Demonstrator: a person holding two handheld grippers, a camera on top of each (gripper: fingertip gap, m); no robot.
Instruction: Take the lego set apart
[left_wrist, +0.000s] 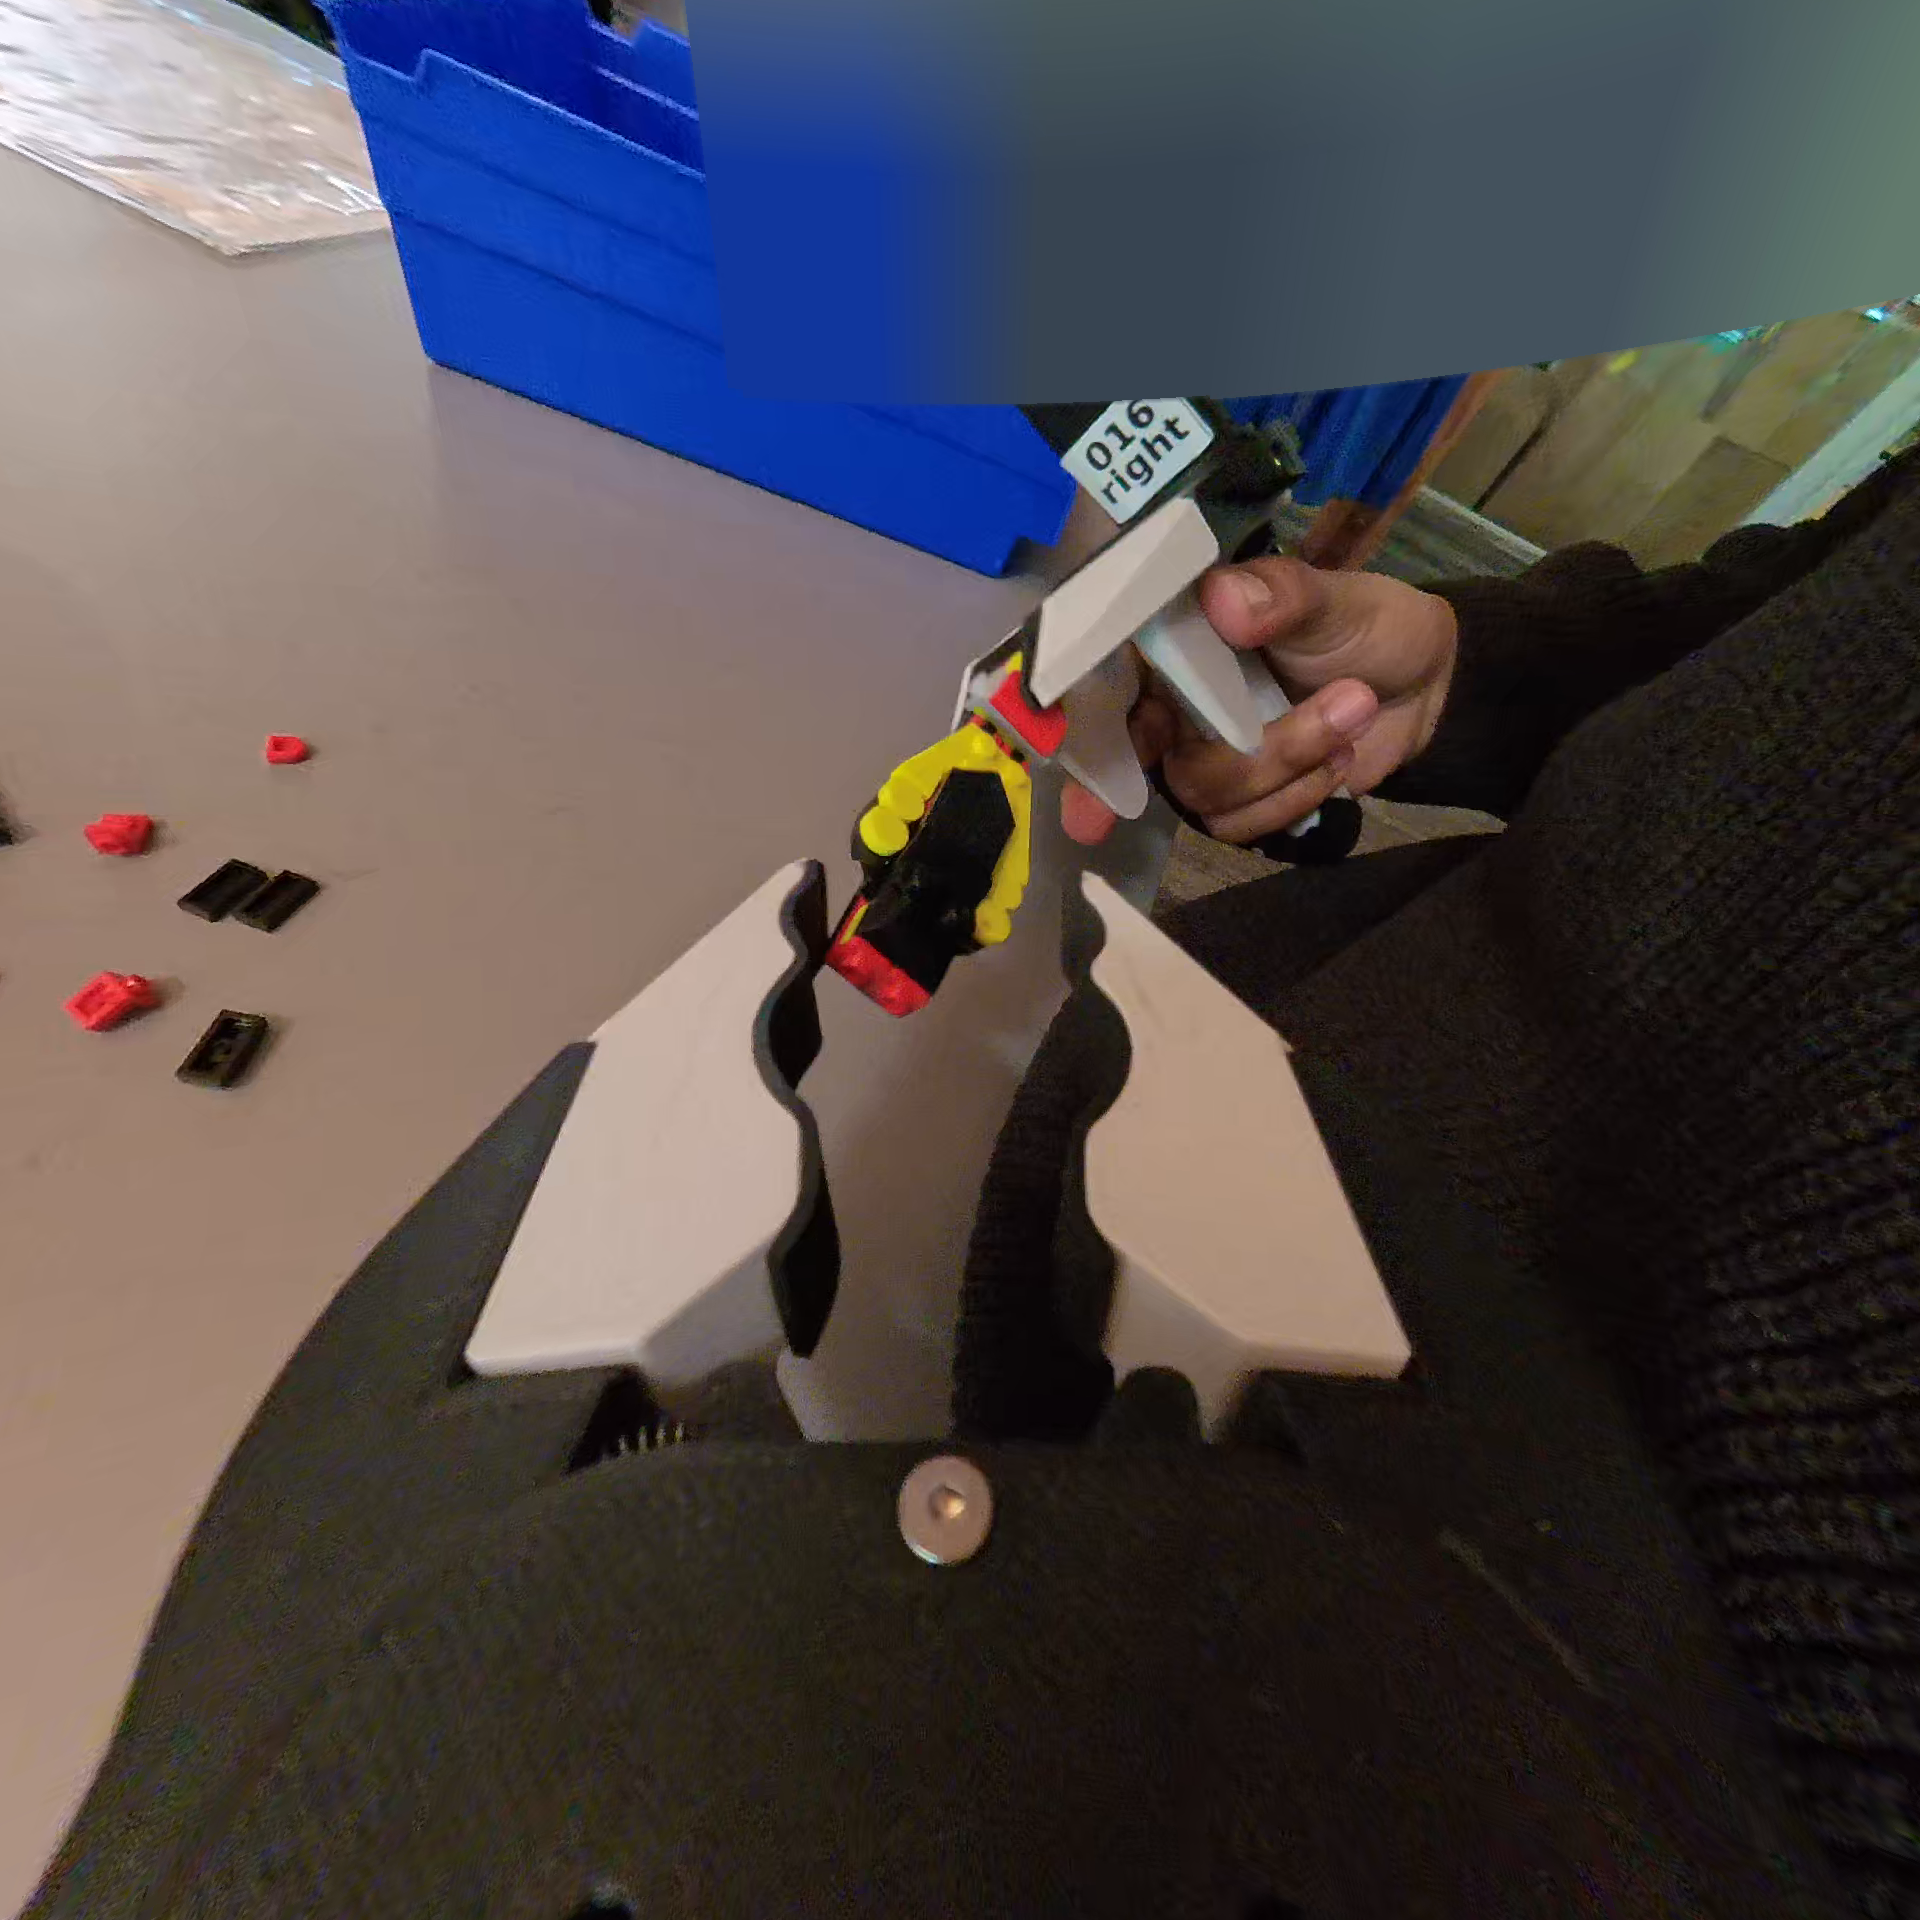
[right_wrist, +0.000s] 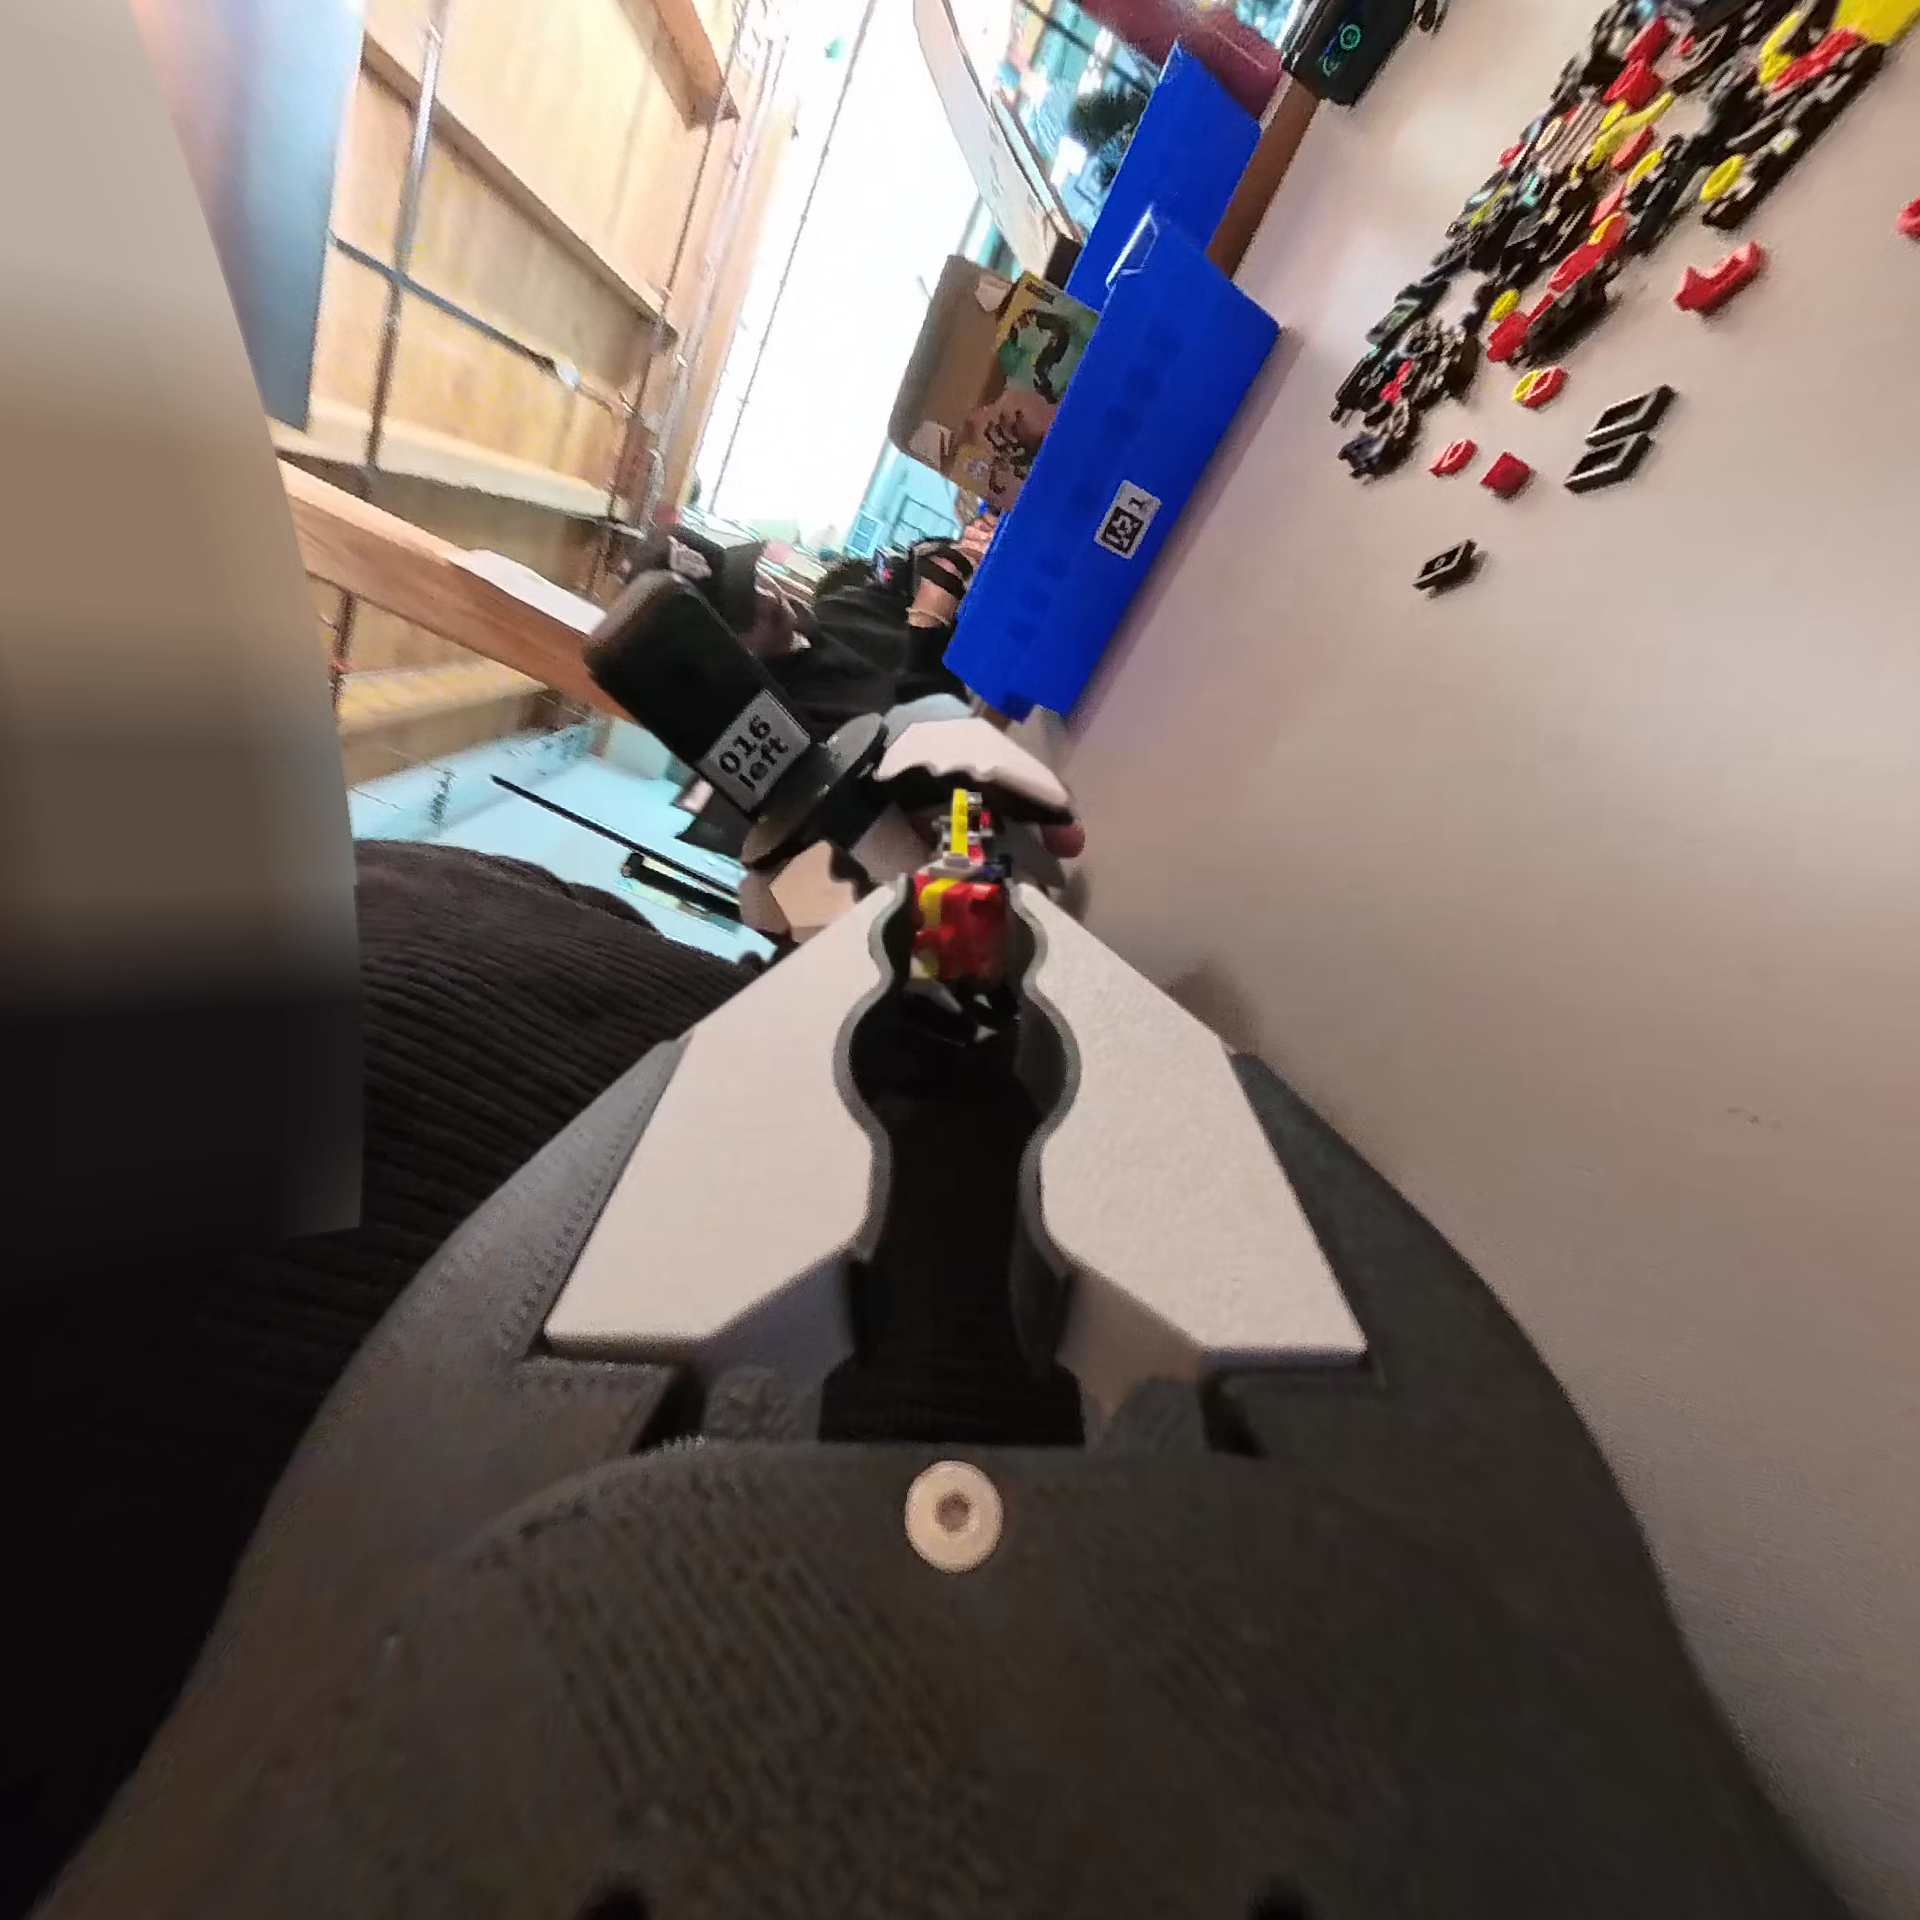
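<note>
Right gripper (right_wrist: 956, 940) is clamped on one red end of a small lego piece (left_wrist: 940, 868), a black, yellow and red sub-assembly held in the air above the near table (left_wrist: 520, 623) edge. Left gripper (left_wrist: 940, 925) stands wide, holding nothing; its left finger tip sits just beside the free red end of the piece, right finger apart from it. I cannot tell whether the left tip actually touches the brick.

Done so far, judged from the table: loose bricks lie scattered. In the left wrist view, three red bits (left_wrist: 120, 833) and three black plates (left_wrist: 247, 894) lie to the left, well apart from the grippers. In the right wrist view, a large heap (right_wrist: 1621, 177) of black, red and yellow parts spreads across the far table, some still clumped together, too blurred to count.

Left to do: the held piece is still several bricks joined. Likely next step is closing the left jaws on the free end and pulling or twisting it off. Clumps in the heap probably need splitting too.

A blue bin (left_wrist: 582, 270) stands at the far side.
</note>
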